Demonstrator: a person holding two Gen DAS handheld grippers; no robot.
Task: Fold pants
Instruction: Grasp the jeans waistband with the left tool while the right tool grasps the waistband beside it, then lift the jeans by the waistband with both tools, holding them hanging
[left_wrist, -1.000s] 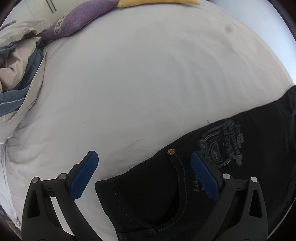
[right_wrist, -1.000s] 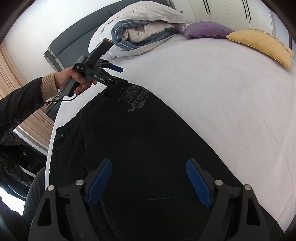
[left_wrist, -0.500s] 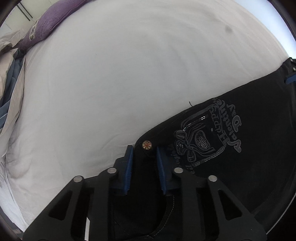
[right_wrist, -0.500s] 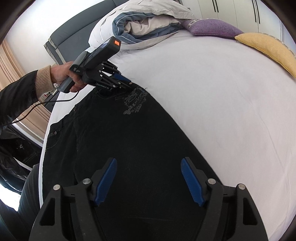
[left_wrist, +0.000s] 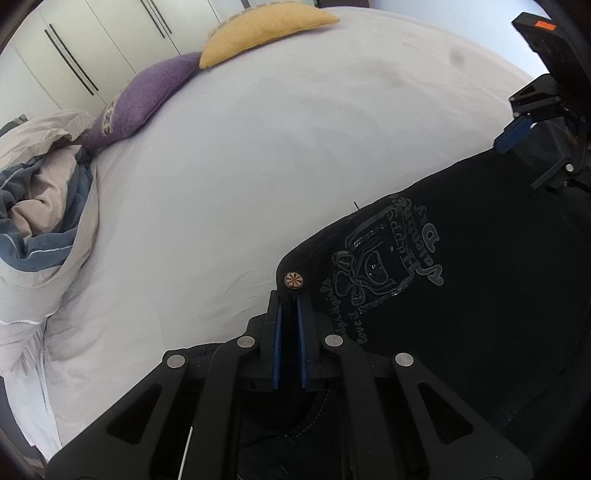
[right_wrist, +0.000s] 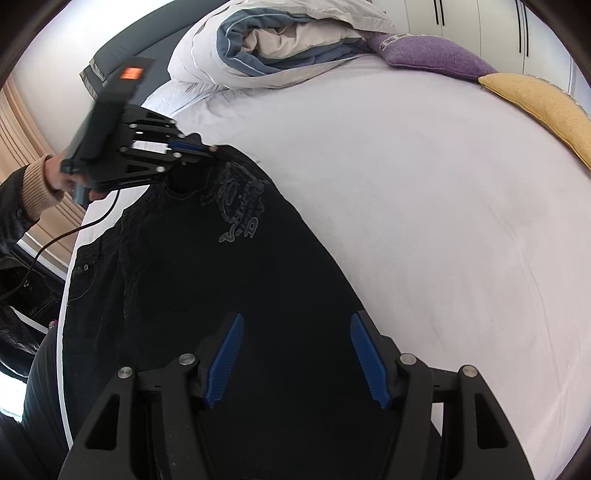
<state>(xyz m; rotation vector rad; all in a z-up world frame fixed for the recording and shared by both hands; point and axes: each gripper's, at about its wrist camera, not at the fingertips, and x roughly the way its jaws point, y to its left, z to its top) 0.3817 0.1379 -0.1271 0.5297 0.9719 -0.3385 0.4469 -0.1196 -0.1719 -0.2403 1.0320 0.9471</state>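
Black pants (right_wrist: 207, 280) with a grey printed logo (left_wrist: 384, 254) lie spread on a white bed (right_wrist: 424, 206). My left gripper (left_wrist: 290, 295) is shut on the pants' waistband corner, just below a metal button (left_wrist: 293, 279), and lifts it off the sheet; it also shows in the right wrist view (right_wrist: 207, 149). My right gripper (right_wrist: 295, 332) is open, its blue pads over the pants' leg part near the right edge of the fabric. It appears at the far right of the left wrist view (left_wrist: 517, 136).
A rumpled grey-blue duvet (right_wrist: 273, 48) lies at the head of the bed. A purple cushion (right_wrist: 432, 55) and a yellow cushion (right_wrist: 539, 107) lie beside it. White wardrobe doors (left_wrist: 92, 48) stand behind. The bed edge (right_wrist: 68, 280) runs along the left.
My left gripper closed on the waistband corner by the button and raised it. My right gripper stayed open and moved a little along the pants.
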